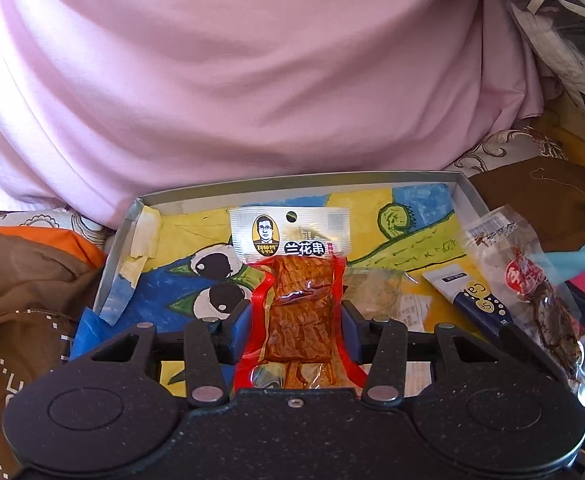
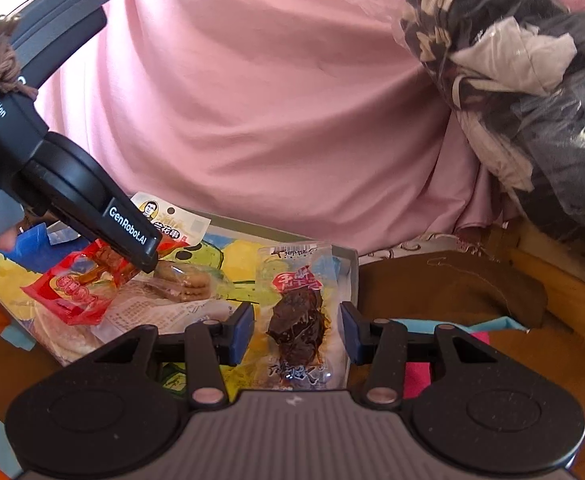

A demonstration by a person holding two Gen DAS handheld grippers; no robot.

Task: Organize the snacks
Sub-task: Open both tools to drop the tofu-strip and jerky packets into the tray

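Nearest in the left wrist view, the left gripper (image 1: 295, 326) has its jaws pinching a tofu snack packet (image 1: 292, 280) at its red side edges. The packet's long axis runs straight ahead along the fingers, its silver label end pointing away, and it hangs over the shallow box (image 1: 118, 240) lined with a painted picture. In the right wrist view, the right gripper (image 2: 297, 330) has its jaws spread on either side of a dark meat snack packet (image 2: 298, 312), with a gap showing at each pad; this packet also lies lengthwise along the fingers, over the box's right rim. A clear packet of biscuits (image 2: 184, 276) lies further in, beside the left gripper's tip. Judging by this, the right gripper need only close, while the left must lower its packet into the box. Behind the box is pink cloth (image 1: 252, 80).
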